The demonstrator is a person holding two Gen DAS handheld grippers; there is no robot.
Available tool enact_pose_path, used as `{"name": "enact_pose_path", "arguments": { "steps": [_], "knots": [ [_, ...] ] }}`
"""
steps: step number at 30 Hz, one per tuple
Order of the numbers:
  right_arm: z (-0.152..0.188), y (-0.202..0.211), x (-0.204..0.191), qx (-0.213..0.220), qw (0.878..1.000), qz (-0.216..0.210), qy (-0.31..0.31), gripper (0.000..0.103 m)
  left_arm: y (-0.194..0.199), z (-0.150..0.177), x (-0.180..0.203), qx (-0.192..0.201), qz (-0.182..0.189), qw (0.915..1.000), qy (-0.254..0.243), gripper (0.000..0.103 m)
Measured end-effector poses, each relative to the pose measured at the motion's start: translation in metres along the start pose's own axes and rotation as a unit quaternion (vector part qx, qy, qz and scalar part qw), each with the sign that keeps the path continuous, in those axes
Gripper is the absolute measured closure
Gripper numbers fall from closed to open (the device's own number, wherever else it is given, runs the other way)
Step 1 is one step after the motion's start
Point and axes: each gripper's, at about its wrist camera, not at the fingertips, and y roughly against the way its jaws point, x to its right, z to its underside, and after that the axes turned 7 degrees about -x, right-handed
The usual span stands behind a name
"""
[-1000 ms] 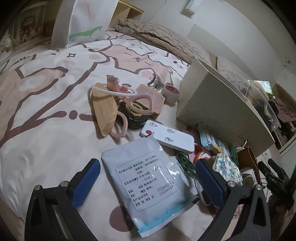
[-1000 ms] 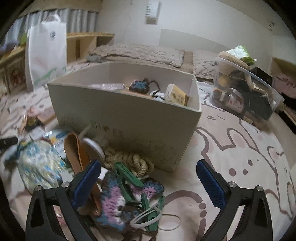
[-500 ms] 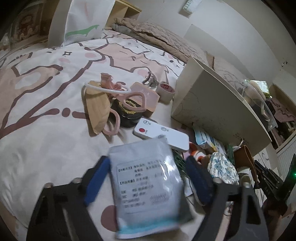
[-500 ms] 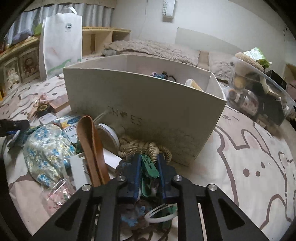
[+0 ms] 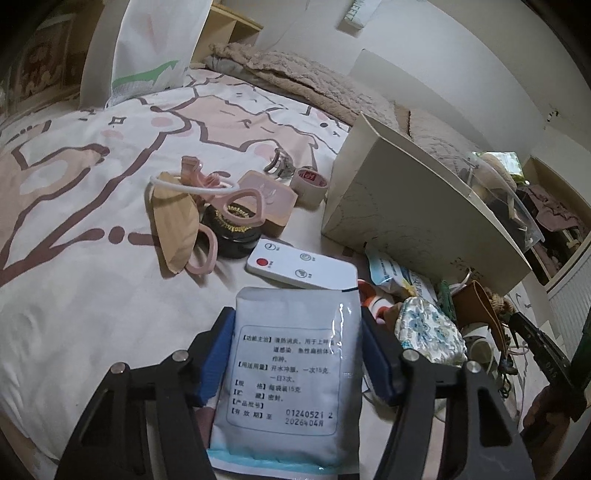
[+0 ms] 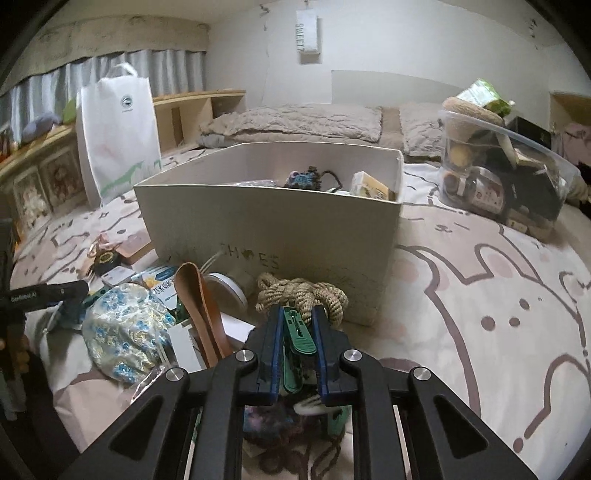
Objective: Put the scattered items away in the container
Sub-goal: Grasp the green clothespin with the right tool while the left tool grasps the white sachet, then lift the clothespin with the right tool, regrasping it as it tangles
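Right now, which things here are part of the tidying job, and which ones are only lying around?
Part of the job:
- white sachet, between the closing left gripper pads
- green clothes peg, clamped in the right gripper
- remote control, rope bundle, floral pouch, still scattered
- cardboard box, the container

Just lying about:
- white paper bag
- clear plastic bin
- pillows

White sachet (image 5: 291, 369): Chinese print in a box, with "0124052I 2" and "2026/04月" at the bottom. Cardboard box (image 6: 273, 236) front: faint "SHOES". Wall tag (image 6: 308, 31): "SWEET". Black tool (image 6: 40, 295) at left edge: "GenRobot.AI", small, unsure.
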Motion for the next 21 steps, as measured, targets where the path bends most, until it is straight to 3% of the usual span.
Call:
{"name": "enact_pose_path", "arguments": {
  "steps": [6, 21],
  "knots": [
    [0.020, -0.011, 0.010, -0.047, 0.998, -0.001, -0.031, 0.087, 0.001, 0.000, 0.002, 0.003, 0.000, 1.0000, -0.003, 0.039],
    [0.027, 0.019, 0.009, 0.009, 0.998, -0.018, -0.051, 0.088, 0.001, -0.002, 0.006, 0.007, 0.009, 0.9998, -0.014, 0.040]
  ]
}}
